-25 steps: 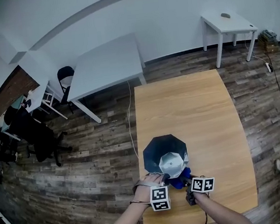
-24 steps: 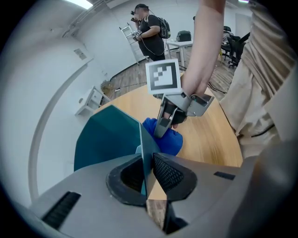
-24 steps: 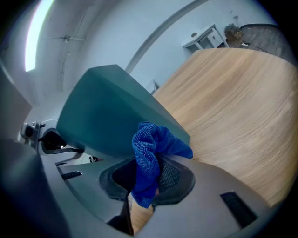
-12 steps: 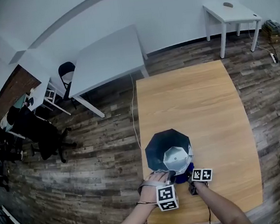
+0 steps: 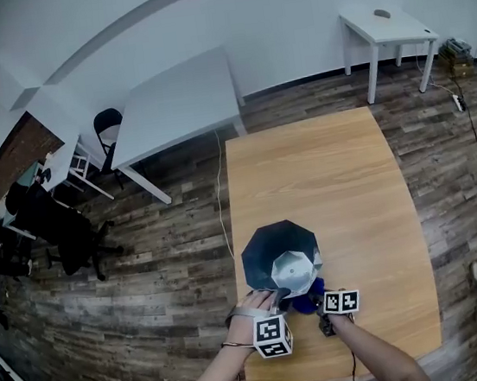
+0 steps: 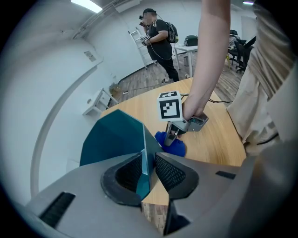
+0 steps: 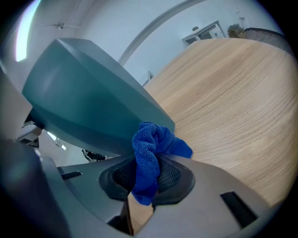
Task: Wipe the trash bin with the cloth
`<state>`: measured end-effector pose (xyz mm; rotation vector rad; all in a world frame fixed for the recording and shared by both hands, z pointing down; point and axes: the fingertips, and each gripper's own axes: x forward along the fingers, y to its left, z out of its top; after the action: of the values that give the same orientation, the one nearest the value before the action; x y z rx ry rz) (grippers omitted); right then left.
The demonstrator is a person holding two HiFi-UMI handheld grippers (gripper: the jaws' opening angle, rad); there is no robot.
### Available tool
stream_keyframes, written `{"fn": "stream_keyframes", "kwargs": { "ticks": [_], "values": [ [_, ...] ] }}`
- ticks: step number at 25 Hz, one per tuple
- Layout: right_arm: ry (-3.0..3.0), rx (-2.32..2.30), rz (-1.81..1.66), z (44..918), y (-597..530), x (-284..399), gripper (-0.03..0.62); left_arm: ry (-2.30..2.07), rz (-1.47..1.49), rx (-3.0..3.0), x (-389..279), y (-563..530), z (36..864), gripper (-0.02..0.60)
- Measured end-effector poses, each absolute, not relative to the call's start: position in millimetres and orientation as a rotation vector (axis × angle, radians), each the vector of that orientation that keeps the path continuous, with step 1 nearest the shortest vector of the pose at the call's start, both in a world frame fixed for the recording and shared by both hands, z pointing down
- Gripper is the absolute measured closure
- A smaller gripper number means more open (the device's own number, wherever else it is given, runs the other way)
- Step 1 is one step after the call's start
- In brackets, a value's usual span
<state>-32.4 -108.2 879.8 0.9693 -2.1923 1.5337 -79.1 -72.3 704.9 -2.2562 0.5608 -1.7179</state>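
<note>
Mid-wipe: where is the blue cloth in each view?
Head view: blue cloth low centre, against the trash bin's near side.
Left gripper view: right of centre, beside the trash bin.
Right gripper view: lower centre, clamped in the right hand-held gripper.
Shared landmark: the teal trash bin.

wood-plank floor [image 5: 144,267]; white wall [image 5: 287,31]; grey table [image 5: 179,106]; sm. white table [image 5: 383,31].

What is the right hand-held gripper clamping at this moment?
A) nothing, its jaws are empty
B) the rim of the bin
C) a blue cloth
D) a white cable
C: in the right gripper view, the right hand-held gripper has its pads shut on the blue cloth, bunched up against the side of the teal trash bin.
</note>
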Motion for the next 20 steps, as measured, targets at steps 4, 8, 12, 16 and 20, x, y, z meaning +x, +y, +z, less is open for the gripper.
{"fn": "stream_keyframes", "kwargs": {
  "ticks": [4, 8, 12, 16, 20],
  "values": [
    [-2.283, 0.980, 1.562, 833.4, -95.8, -25.1, 0.514, 0.476, -1.714, -2.242, -91.2, -68.2, 702.1, 0.450],
    [-2.367, 1.002, 1.629, 779.3, -78.9, -25.8, 0.514, 0.326, -1.787, -2.156, -116.1, -58.0, 714.8, 0.407],
    [-2.450, 0.995, 1.722, 726.0, -63.9, -35.3, 0.514, 0.263, -1.826, -2.016, -131.8, -64.2, 722.2, 0.408],
    [-2.528, 0.967, 1.771, 678.4, -59.7, -45.8, 0.514, 0.240, -1.849, -1.900, -131.0, -71.3, 724.3, 0.459],
    [-2.560, 0.959, 1.796, 657.3, -64.9, -52.9, 0.514, 0.222, -1.836, -1.895, -122.0, -66.8, 723.4, 0.481]
  ]
}}
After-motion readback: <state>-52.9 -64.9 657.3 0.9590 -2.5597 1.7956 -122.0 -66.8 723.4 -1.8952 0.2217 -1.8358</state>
